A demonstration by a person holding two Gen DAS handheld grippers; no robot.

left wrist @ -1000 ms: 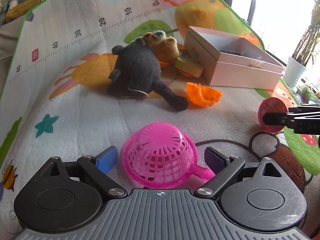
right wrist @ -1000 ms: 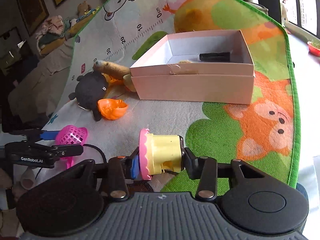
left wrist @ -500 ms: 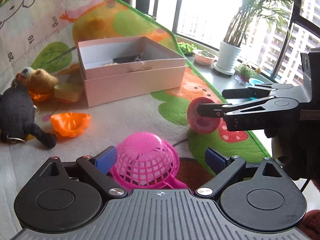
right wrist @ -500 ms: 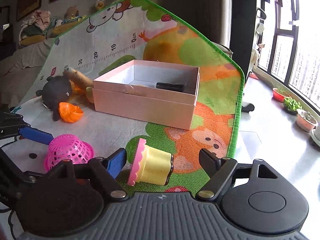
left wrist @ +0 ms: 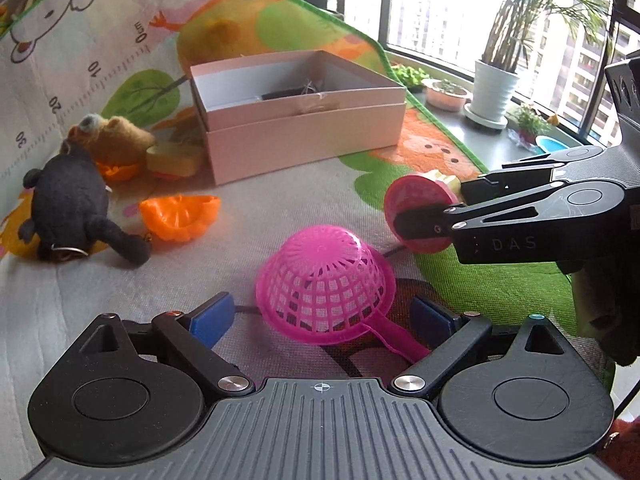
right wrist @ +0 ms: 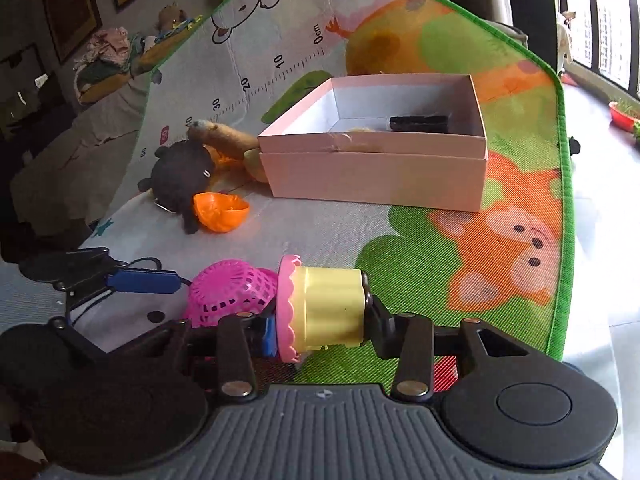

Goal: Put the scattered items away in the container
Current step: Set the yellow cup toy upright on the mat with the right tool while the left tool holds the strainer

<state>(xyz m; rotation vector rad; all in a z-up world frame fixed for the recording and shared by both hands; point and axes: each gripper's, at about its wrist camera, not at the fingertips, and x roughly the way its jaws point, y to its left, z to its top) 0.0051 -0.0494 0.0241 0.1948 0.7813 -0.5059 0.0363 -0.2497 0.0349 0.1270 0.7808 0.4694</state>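
My left gripper [left wrist: 322,316] is open around an upturned pink mesh strainer [left wrist: 325,276] that lies on the play mat; the fingers stand apart from it. My right gripper [right wrist: 318,330] is shut on a yellow toy cup with a pink frilled rim [right wrist: 320,309]; it also shows in the left wrist view [left wrist: 420,210]. The open pink box [right wrist: 384,160] stands farther back on the mat, with a black item [right wrist: 418,124] inside; the box also shows in the left wrist view [left wrist: 300,120].
A black plush [left wrist: 72,204], a brown plush [left wrist: 108,140], orange toy shells [left wrist: 180,216] and a yellow piece [left wrist: 172,160] lie left of the box. Potted plants [left wrist: 492,92] line the window sill at the right. The mat's green edge [right wrist: 564,184] runs along the right.
My right gripper opened around the yellow cup half a second ago and has shut on it again. The left wrist view has swung right toward the box; the strainer still lies between the open fingers.
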